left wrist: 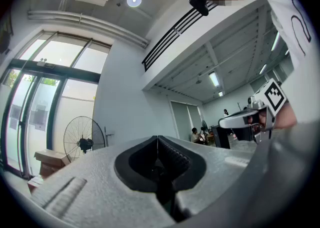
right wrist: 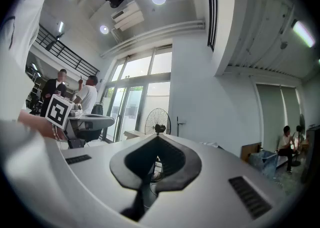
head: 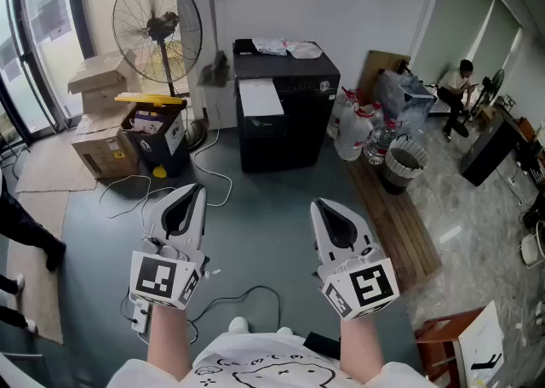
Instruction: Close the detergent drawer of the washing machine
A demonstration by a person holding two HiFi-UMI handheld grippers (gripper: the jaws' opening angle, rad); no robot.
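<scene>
Black washing machine (head: 285, 127) stands by the wall (head: 341, 3).

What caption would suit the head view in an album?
Left gripper and right gripper, both closed and empty, held out toward a distant black machine.

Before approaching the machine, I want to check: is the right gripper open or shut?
Shut: the right gripper shows its jaws meeting at the tips, with nothing between them.
</scene>
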